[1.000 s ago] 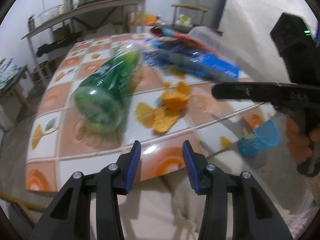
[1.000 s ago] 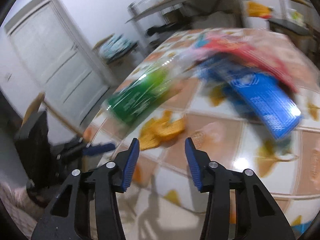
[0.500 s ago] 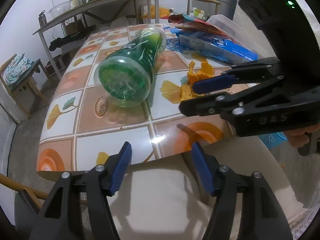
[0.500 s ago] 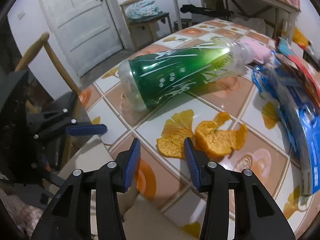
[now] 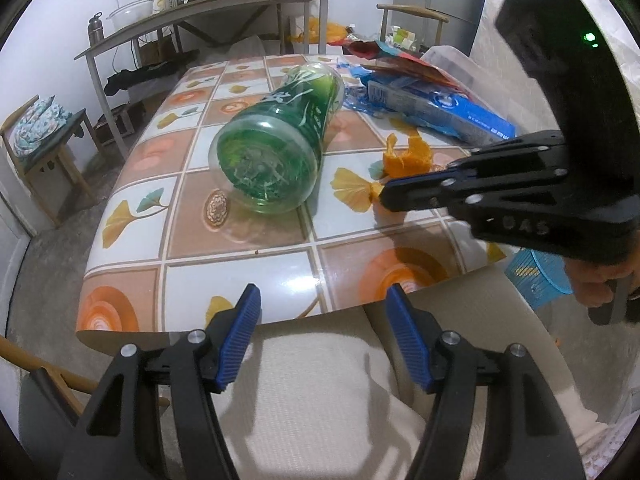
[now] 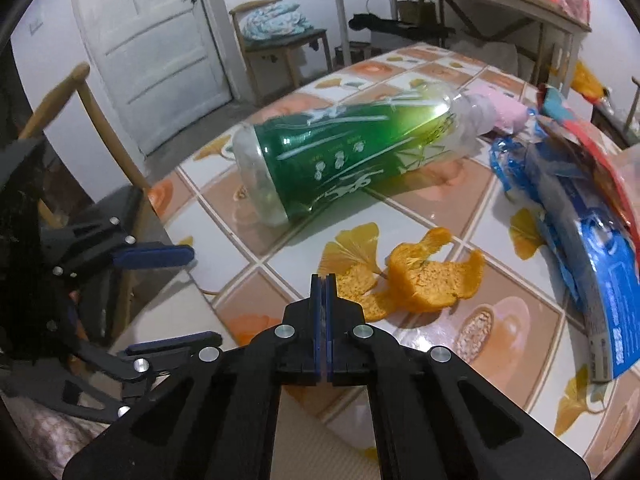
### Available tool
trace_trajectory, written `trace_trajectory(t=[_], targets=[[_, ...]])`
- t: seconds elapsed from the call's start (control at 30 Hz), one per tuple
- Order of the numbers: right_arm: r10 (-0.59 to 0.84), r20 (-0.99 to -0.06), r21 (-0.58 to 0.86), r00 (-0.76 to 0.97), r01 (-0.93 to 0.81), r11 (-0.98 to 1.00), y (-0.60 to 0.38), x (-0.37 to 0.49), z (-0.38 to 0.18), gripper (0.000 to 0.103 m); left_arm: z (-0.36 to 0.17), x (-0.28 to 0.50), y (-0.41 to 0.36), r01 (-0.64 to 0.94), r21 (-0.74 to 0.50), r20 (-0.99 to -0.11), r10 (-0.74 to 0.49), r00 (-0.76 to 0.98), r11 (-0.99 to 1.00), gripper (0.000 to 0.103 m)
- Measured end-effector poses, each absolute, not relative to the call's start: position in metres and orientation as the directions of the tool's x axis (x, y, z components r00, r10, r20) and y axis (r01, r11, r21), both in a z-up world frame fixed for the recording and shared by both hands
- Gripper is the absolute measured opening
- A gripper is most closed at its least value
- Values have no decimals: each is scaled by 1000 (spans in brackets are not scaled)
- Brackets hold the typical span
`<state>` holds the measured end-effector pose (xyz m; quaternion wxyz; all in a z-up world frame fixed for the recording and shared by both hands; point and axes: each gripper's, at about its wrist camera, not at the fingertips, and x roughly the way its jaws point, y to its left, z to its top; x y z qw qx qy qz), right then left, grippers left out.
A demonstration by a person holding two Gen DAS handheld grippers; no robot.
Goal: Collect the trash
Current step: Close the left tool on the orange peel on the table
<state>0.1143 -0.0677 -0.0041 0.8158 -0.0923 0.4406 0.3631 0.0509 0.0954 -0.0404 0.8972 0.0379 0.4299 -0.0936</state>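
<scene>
The tiled table [image 6: 500, 332] holds the trash: a green bottle [image 6: 352, 160] on its side, a blue wrapper [image 6: 600, 264] beyond it, and orange peel [image 6: 424, 276] near the front edge. The left gripper [image 5: 322, 330] hangs with jaws apart and empty. The right gripper [image 6: 322, 292] has just snapped together just short of the peel, apparently on nothing. To do this well, reopen, straddle a raised curl, then squeeze. The bottle's cap end is hard to make out.
</scene>
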Motion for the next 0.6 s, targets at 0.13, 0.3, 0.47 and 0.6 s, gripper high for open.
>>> trace_trajectory(t=[0.13, 0.3, 0.47, 0.6], targets=[[567, -745, 245, 350, -648, 721, -84, 113, 12, 0, -39, 51, 94, 203, -25, -772, -148, 619, 979, 63], [621, -680, 314, 390, -610, 727, -106, 115, 40, 0, -37, 53, 91, 211, -42, -764, -168, 623, 977, 63], [620, -622, 289, 478, -596, 749, -117, 121, 66, 0, -34, 55, 87, 225, -60, -750, -193, 633, 972, 63], [600, -644, 267, 475, -596, 758, -107, 133, 52, 3, -32, 58, 85, 233, -74, -738, -210, 641, 970, 63]])
